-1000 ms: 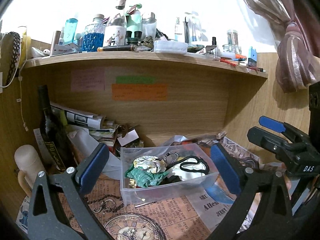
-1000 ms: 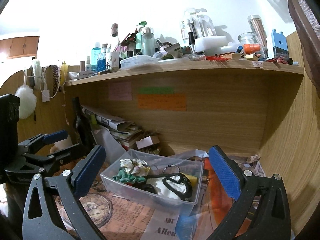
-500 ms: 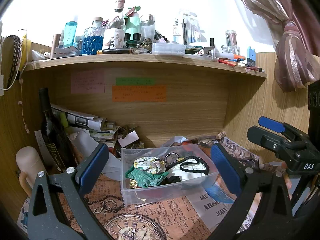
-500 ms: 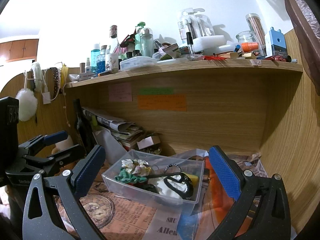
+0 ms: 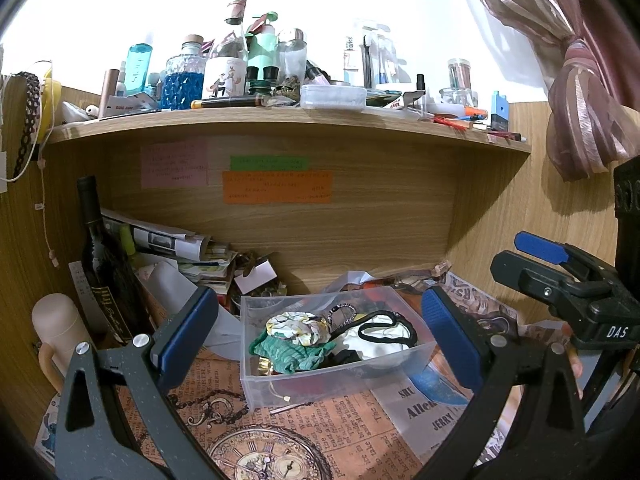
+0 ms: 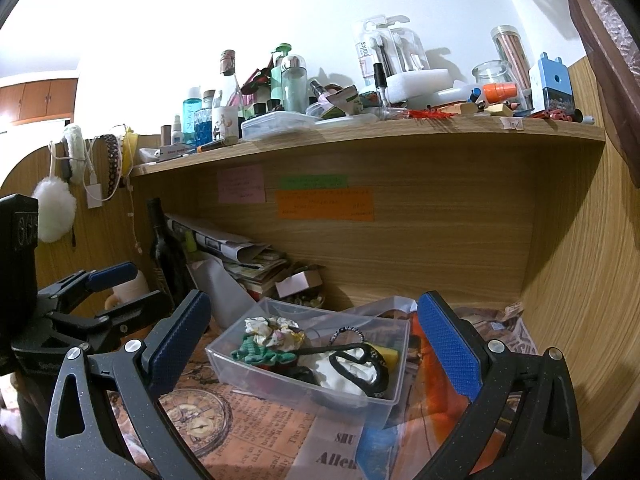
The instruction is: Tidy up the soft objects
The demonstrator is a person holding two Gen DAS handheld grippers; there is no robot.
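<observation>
The left hand-held gripper (image 5: 320,332) hangs with its 2 blue-padded jaws wide apart and nothing between them, aimed at a clear plastic bin (image 5: 340,376) at 12 o'clock from it. The right hand-held gripper (image 6: 312,344) is likewise spread apart and bare, with the same bin (image 6: 296,388) straight ahead at its 12 o'clock. The bin sits on the bench (image 5: 320,432), which is covered with printed vintage newspaper. Inside the bin, a green knitted cloth (image 5: 296,354) lies at the bin's 9 o'clock side, touching a pale floral scrunchie (image 5: 298,326) just behind it. A white satin piece (image 5: 380,340) fills the 3 o'clock side, with a black elastic headband (image 5: 386,326) looped on top of it and a small beaded ring (image 5: 342,314) at 12 o'clock. A dark wine bottle (image 5: 102,256) stands upright at 10 o'clock from the bin, well apart, beside stacked papers (image 5: 188,252). Above, a wooden shelf (image 5: 280,126) carries crowded bottles and jars.
</observation>
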